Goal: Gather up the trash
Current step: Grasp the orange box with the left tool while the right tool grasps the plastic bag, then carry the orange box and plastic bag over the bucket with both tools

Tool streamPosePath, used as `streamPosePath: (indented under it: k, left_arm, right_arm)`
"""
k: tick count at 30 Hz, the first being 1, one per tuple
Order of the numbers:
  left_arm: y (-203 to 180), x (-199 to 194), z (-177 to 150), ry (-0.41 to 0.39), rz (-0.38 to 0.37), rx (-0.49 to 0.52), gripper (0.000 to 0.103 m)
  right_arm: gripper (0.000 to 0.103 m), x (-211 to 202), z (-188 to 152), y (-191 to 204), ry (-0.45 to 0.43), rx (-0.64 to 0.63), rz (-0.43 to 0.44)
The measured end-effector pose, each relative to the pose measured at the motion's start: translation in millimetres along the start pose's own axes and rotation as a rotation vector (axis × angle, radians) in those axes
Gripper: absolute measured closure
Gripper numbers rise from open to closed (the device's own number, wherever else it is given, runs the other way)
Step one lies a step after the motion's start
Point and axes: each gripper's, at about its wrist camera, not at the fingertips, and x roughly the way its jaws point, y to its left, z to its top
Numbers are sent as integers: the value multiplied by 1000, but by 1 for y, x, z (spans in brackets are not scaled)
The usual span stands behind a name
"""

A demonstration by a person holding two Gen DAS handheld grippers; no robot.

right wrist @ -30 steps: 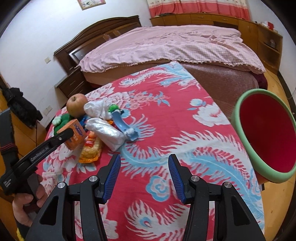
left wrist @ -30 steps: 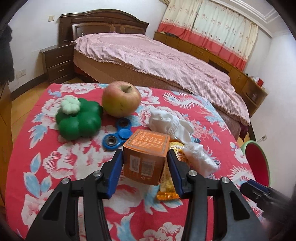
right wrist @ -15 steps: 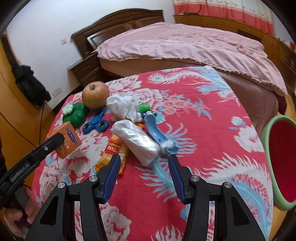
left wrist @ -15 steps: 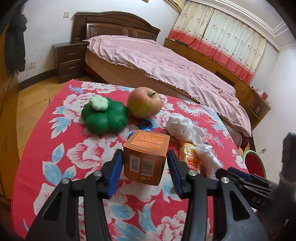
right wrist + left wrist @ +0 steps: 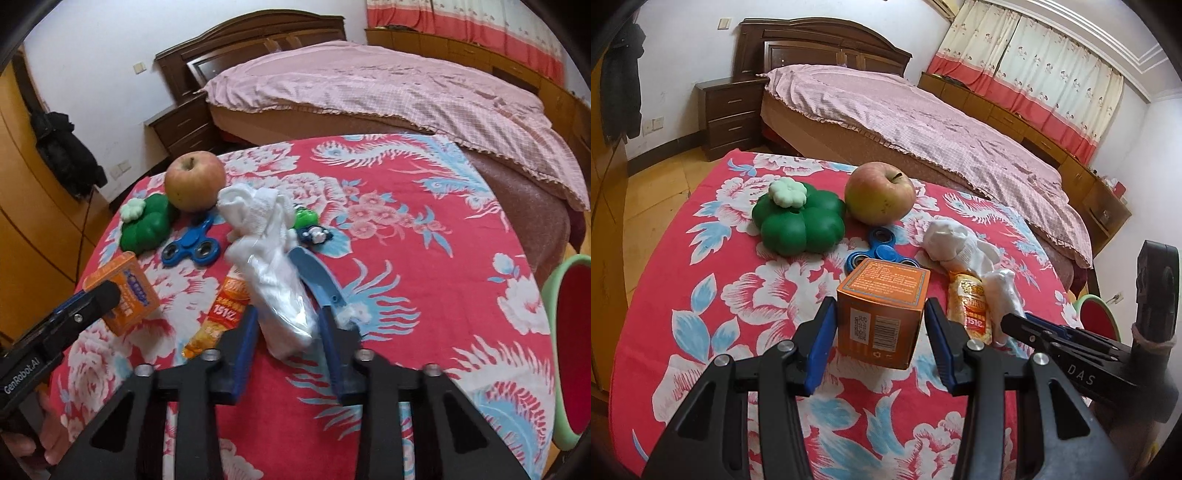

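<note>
My left gripper (image 5: 879,325) is shut on an orange cardboard box (image 5: 882,306), held just above the red flowered tablecloth; the box also shows in the right wrist view (image 5: 127,291). My right gripper (image 5: 286,325) is open, its blue pads on either side of a clear plastic bag of white tissue (image 5: 280,295) lying on the table. An orange snack wrapper (image 5: 221,314) lies beside that bag on the left. A crumpled white tissue (image 5: 255,214) lies behind it. A red bin with a green rim (image 5: 569,347) stands off the table at the right.
An apple (image 5: 880,198), a green flower-shaped toy (image 5: 799,223) and a blue fidget spinner (image 5: 192,247) sit at the back left. A blue plastic piece (image 5: 317,277) and a small green toy (image 5: 306,221) lie by the bag. A bed (image 5: 923,122) stands beyond the table.
My right gripper has swung left and moved in over the table until its pads flank the plastic bag. My left gripper has kept hold of the orange box and drawn back slightly.
</note>
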Motion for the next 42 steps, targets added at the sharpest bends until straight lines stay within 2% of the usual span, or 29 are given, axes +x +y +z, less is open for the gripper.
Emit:
streamPosePath:
  k: [7,20,33,42]
  left_arm:
    - [-5,-8,-3,-7,-6,8,55]
    - [-32,-34,-11,-18,-56,50,55]
    - [-80,-73,-14,-55,-131,148,55]
    - [-129,-92,-17,-68,-192,256,55]
  right_arm:
    - [76,-23,-7,-2,-46,35,59]
    - [76,-93,-35,-7,-138,110,126]
    - [76,-166,-61,-37,-263,185,58]
    - [76,-205,-78,-68,-334,259,15]
